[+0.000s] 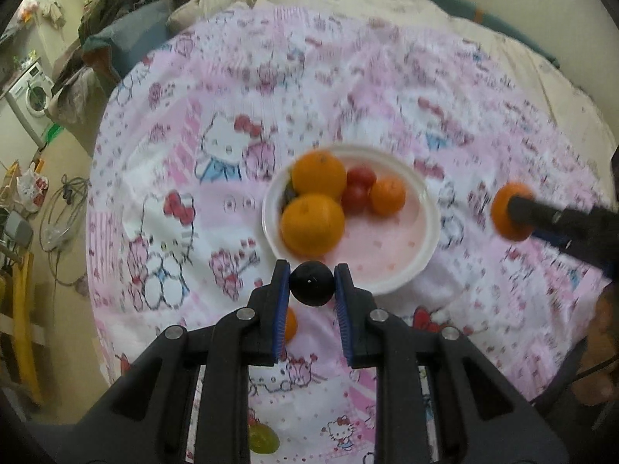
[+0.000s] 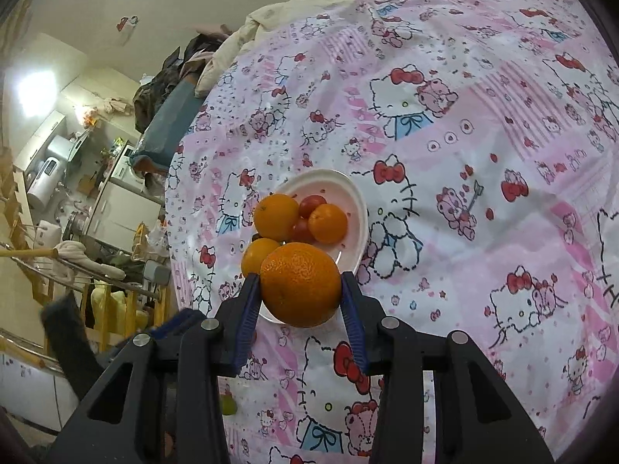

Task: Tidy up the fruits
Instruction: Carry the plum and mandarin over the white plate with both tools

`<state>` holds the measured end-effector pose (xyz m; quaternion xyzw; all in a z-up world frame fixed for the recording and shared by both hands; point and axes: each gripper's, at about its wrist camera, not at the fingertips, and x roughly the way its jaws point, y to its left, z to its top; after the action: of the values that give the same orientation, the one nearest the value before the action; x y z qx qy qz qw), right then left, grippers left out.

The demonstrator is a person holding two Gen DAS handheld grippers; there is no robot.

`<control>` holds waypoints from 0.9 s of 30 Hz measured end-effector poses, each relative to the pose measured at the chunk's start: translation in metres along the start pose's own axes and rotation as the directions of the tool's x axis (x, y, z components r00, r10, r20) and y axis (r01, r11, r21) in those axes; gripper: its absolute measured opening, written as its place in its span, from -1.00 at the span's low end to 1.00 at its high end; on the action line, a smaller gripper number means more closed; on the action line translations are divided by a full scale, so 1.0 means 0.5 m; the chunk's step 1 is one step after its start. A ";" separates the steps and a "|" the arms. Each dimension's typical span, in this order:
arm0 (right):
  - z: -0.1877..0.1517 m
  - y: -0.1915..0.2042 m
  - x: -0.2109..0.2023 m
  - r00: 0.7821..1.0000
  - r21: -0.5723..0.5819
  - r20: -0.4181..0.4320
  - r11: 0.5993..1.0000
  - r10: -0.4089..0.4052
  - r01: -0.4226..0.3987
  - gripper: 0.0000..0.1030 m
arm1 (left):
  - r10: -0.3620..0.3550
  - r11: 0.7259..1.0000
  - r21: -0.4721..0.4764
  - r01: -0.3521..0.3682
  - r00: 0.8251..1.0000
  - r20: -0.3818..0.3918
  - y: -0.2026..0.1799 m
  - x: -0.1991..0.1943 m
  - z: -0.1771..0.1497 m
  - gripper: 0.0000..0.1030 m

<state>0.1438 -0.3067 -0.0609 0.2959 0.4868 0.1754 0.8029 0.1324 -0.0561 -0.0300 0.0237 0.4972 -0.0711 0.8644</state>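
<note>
A white plate (image 1: 390, 284) on the pink cartoon-print bedsheet holds two big oranges (image 1: 312, 224), a small orange (image 1: 387, 196) and two red tomatoes (image 1: 358, 187). A dark fruit peeks out at the plate's left rim. My left gripper (image 1: 312, 270) is shut on a small round black fruit (image 1: 312, 285), just above the plate's near rim. At the right, my right gripper (image 1: 520, 218) is shut on an orange (image 1: 503, 212). In the right wrist view that orange (image 2: 300, 284) fills the right gripper (image 2: 300, 282), hanging over the near edge of the plate (image 2: 354, 208).
A small orange (image 1: 291, 324) lies on the sheet under my left finger. A green fruit (image 1: 263, 439) sits near the bed's front edge; the green fruit (image 2: 229, 406) also shows in the right view. Piled clothes (image 1: 127, 19) lie at the far left of the bed. The bed edge drops to a cluttered floor on the left.
</note>
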 end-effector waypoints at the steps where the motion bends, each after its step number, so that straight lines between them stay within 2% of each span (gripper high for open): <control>1: 0.004 0.001 0.000 1.000 -0.005 0.002 1.000 -0.001 0.001 -0.17 | 0.000 1.000 0.000 0.000 1.000 0.011 0.003 -0.007 0.014 -0.62; 5: 0.027 0.008 0.004 1.000 -0.026 0.007 1.000 0.005 -0.005 -0.17 | 0.014 1.000 -0.009 -0.013 0.999 0.037 0.016 -0.019 0.047 -0.62; 15: 0.094 0.035 0.054 1.000 -0.117 -0.013 0.993 -0.006 0.005 -0.17 | 0.026 0.999 -0.026 -0.026 1.000 -0.002 0.052 0.004 0.102 -0.62; 19: 0.109 0.035 0.100 0.998 -0.161 -0.057 0.986 -0.041 0.031 -0.17 | 0.036 0.999 -0.029 -0.037 0.999 -0.020 0.060 0.030 0.100 -0.62; 22: 0.107 0.026 0.139 0.994 -0.159 -0.107 0.987 -0.036 0.019 -0.17 | 0.031 0.998 -0.055 -0.033 0.999 -0.039 0.071 0.049 0.099 -0.62; 27: 0.079 0.012 0.204 0.975 -0.157 -0.213 0.987 -0.062 0.029 -0.17 | 0.048 0.995 -0.089 -0.053 0.997 -0.054 0.086 0.072 0.099 -0.62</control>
<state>0.2264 -0.2561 -0.1122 0.2014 0.5633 0.2248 0.7691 0.1988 -0.0230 -0.0375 -0.0011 0.5213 -0.0259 0.8530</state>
